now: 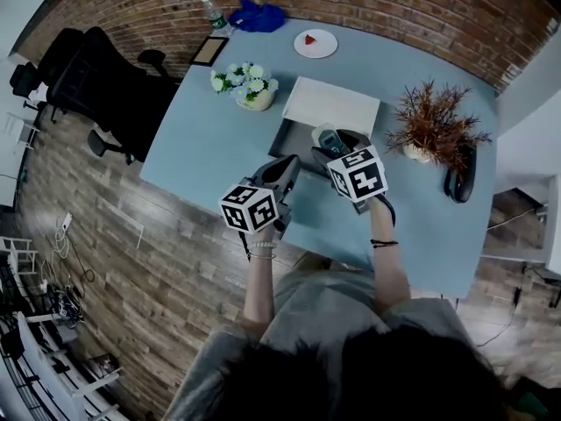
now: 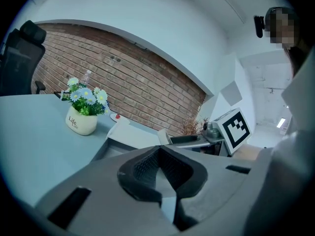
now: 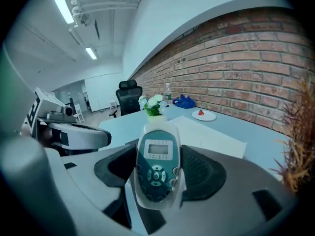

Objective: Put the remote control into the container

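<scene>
The grey-green remote control [image 1: 328, 136] [image 3: 157, 168], with a small screen and buttons, stands upright between the jaws of my right gripper [image 1: 337, 147] [image 3: 157, 154], which is shut on it. In the head view it hangs over the dark grey container [image 1: 292, 139] in the middle of the blue table. A white lid [image 1: 331, 105] lies just behind the container. My left gripper [image 1: 287, 168] [image 2: 160, 150] hovers near the container's front left corner, shut, with nothing between its jaws.
A white pot of flowers [image 1: 249, 88] stands left of the lid. A dried plant [image 1: 434, 132] and a black handset [image 1: 462, 177] sit at the right. A plate [image 1: 315, 43], a bottle [image 1: 215, 13] and a blue cloth [image 1: 259, 16] line the far edge. An office chair [image 1: 96, 82] stands off the left.
</scene>
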The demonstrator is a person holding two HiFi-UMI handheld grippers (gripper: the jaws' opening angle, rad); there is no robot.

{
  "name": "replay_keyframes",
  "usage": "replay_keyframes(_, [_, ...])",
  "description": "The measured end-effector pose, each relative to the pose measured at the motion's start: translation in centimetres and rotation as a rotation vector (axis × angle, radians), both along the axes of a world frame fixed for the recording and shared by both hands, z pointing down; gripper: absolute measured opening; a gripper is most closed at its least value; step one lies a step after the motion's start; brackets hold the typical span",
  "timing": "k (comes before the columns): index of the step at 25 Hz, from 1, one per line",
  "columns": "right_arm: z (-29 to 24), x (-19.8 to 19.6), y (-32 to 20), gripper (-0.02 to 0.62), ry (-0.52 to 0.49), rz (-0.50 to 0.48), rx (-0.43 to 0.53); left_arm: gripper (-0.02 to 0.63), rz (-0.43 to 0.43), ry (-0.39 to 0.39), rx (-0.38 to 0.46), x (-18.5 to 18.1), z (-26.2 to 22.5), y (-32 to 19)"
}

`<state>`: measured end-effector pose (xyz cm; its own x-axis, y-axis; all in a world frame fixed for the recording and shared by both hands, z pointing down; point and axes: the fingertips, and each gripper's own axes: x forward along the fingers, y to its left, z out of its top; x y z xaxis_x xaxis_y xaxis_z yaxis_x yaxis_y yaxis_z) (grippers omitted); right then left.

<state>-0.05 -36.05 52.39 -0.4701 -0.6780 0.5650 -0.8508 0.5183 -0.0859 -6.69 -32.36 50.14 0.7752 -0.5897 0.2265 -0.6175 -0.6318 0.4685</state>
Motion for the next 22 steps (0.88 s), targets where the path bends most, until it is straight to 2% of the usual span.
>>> replay_keyframes(15, [5.9,-3.0,-1.7,0.286,0.066,-0.092,-0.162,0.003,-0.006,-0.019,-0.100,-1.8,3.5,-0.4])
replay_keyframes(22, [7.6,-3.3,-2.4,0.286,0.087,-0.089,-0.213,0.003,-0.013,-0.024,-0.129,-2.3,4.6,-0.5])
